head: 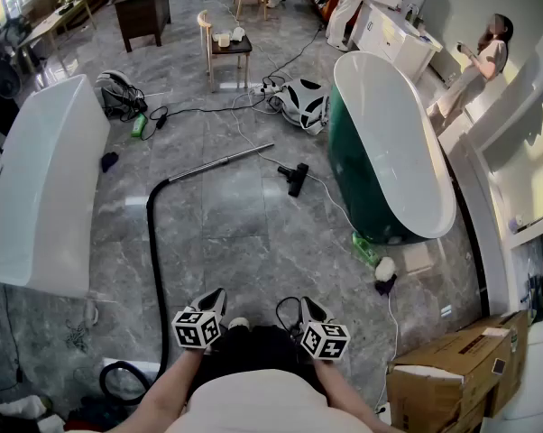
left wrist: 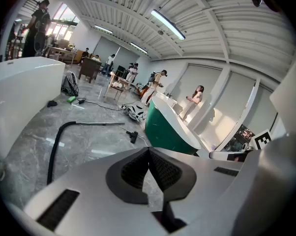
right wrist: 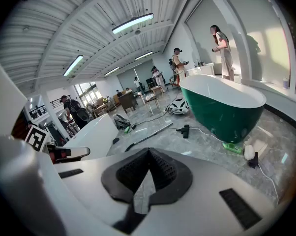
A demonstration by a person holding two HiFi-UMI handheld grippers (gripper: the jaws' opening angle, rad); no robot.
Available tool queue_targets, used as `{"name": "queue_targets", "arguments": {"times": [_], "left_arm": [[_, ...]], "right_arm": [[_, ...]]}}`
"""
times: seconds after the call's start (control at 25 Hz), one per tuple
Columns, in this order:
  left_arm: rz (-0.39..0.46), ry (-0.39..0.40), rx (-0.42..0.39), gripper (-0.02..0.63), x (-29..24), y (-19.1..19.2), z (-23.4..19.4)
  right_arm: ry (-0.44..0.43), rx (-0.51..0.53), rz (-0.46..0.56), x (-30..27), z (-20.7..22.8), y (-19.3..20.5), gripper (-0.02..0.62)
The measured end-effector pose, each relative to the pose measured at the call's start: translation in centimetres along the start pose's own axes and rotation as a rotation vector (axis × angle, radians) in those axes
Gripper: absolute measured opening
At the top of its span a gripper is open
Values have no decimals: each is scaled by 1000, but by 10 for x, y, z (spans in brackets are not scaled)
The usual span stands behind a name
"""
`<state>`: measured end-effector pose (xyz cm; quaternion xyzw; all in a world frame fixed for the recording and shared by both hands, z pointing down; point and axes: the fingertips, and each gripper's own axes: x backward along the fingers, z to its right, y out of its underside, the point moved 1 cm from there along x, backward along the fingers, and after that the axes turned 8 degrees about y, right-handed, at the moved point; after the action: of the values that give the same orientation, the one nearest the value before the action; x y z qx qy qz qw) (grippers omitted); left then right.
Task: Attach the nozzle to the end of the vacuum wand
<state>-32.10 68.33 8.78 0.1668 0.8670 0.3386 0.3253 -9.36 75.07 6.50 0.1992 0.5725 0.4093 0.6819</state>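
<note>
A metal vacuum wand [head: 222, 162] lies on the grey floor, its black hose [head: 153, 260] curving back toward me. The black nozzle [head: 296, 178] lies apart from the wand's free end, to its right. Both show small in the left gripper view as the wand [left wrist: 96, 124] and the nozzle [left wrist: 133, 136], and in the right gripper view as the wand [right wrist: 150, 134] and the nozzle [right wrist: 185, 131]. My left gripper [head: 219, 295] and right gripper [head: 306, 306] hang close to my body, well short of both parts. Each is shut with nothing between its pads.
A green bathtub [head: 384, 152] with a white inside stands to the right, a white bathtub [head: 41, 183] to the left. A vacuum body [head: 301, 103] and cables lie beyond the wand. Cardboard boxes [head: 447, 377] sit at the lower right. A person [head: 483, 61] stands at the far right.
</note>
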Motion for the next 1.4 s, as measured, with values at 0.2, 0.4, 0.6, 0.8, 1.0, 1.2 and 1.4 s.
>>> {"name": "queue_targets", "arguments": {"times": [0.2,0.4,0.6,0.8,1.0,1.2,1.4], "left_arm": [[45,11,-53,9,4,-11,5],[140,95,-316,9,10,-68,44],[259,135,-565,9,8,-144,95],[331,164,-619,9,17,-176,123],[328,188,-588,9,26,-171,118],[321,179,-570,9,40,-164,95],[331,168,-545,9,55,-167,78]], "right_arm": [[16,32,20,0,-2,-4,15],[-19,147,181,9,-31,-59,15],[-162,162,448,30,-83,-149,15],[-186,164,552,48,-109,-186,17],[-160,149,554,48,-111,-180,17],[-112,109,547,41,-111,-169,17],[-107,108,555,44,-128,-168,17]]}}
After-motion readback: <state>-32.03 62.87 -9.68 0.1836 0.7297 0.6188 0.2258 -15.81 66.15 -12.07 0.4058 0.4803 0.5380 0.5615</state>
